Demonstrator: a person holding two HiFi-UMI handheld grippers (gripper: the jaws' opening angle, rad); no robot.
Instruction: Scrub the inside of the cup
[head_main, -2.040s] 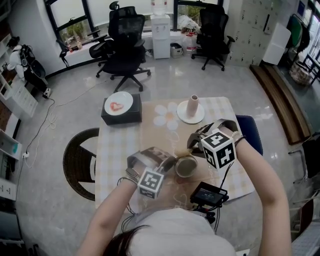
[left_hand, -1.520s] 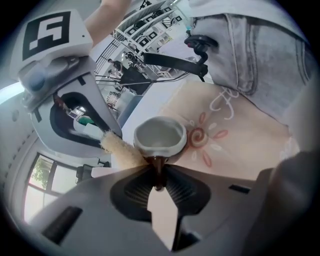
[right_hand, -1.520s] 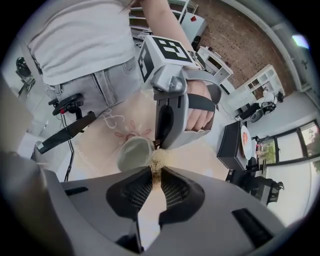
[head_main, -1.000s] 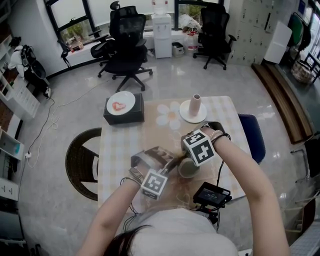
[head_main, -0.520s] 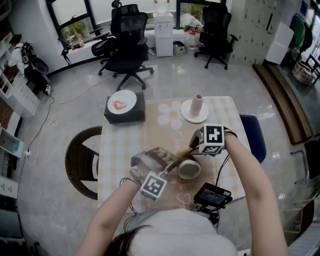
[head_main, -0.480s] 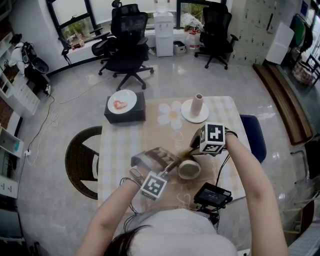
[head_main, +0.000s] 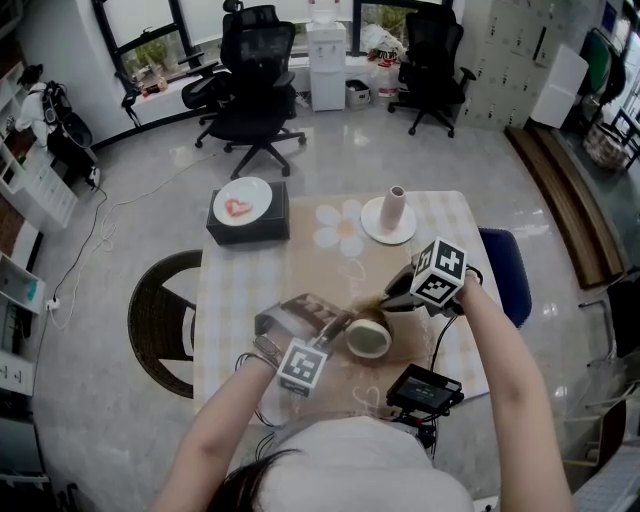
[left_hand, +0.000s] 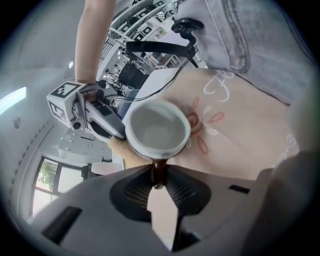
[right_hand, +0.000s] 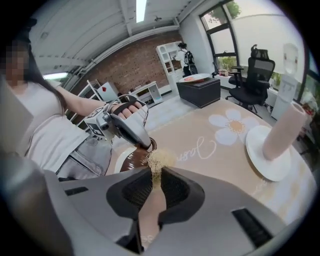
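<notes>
Cup (head_main: 368, 337) lies tipped over the near middle of the table (head_main: 240, 290). Its handle (left_hand: 158, 169) is pinched in your left gripper (left_hand: 158, 178), and its mouth opens toward the near left. Your right gripper (right_hand: 156, 177) is clamped on the straw-coloured scrubber (right_hand: 160, 161) and sits to the far right of the cup, by its brown outer wall, not inside. I judge you must bring the scrubber round the rim, or turn the mouth toward it.

The cup (head_main: 368, 337) is coloured brown outside and white within. The scrubber (right_hand: 159, 160) is seen in pale straw yellow. The worktop (head_main: 300, 265) is covered in beige, printed with a white daisy (head_main: 338, 228) and edged in pale checks. A red mark is borne by the white plate (head_main: 256, 191) on the black box (head_main: 250, 230).
</notes>
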